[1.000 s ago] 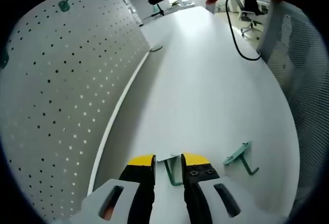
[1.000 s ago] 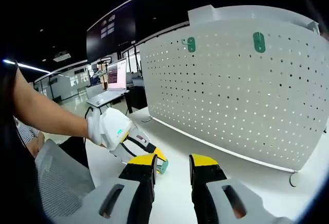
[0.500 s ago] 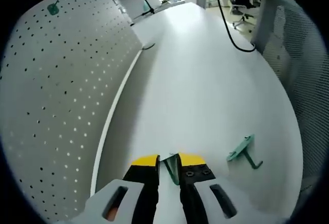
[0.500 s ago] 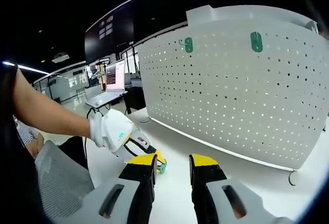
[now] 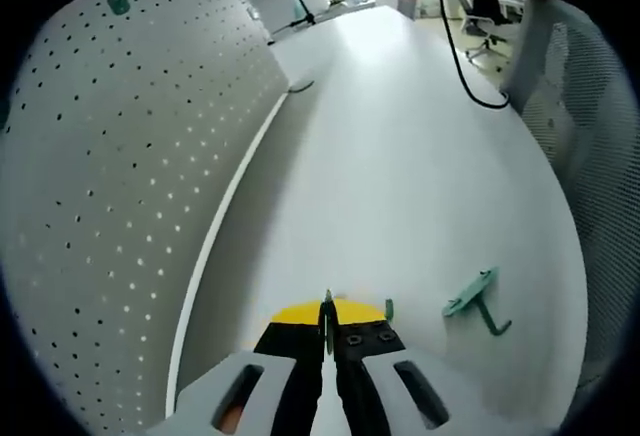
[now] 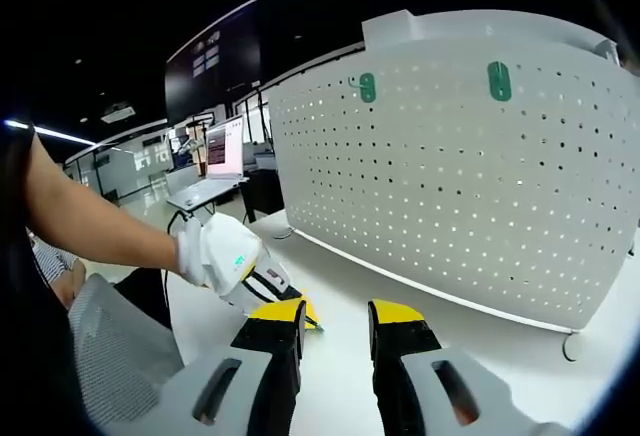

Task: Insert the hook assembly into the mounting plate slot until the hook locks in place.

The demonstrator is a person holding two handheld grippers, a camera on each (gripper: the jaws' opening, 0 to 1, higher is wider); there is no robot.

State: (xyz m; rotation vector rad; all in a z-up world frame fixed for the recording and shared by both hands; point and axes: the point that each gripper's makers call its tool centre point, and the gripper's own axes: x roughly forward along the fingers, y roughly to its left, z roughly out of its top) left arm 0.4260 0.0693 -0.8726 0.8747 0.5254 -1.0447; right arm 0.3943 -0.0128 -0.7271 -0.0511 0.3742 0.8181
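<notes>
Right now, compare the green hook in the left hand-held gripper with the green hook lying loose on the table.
The gripped hook is pinched edge-on between the closed jaws of the left hand-held gripper, so only a thin sliver shows. The loose hook lies free on the white table, to the right of the jaws, with its flat plate and bent prong in plain sight. Both are green.
</notes>
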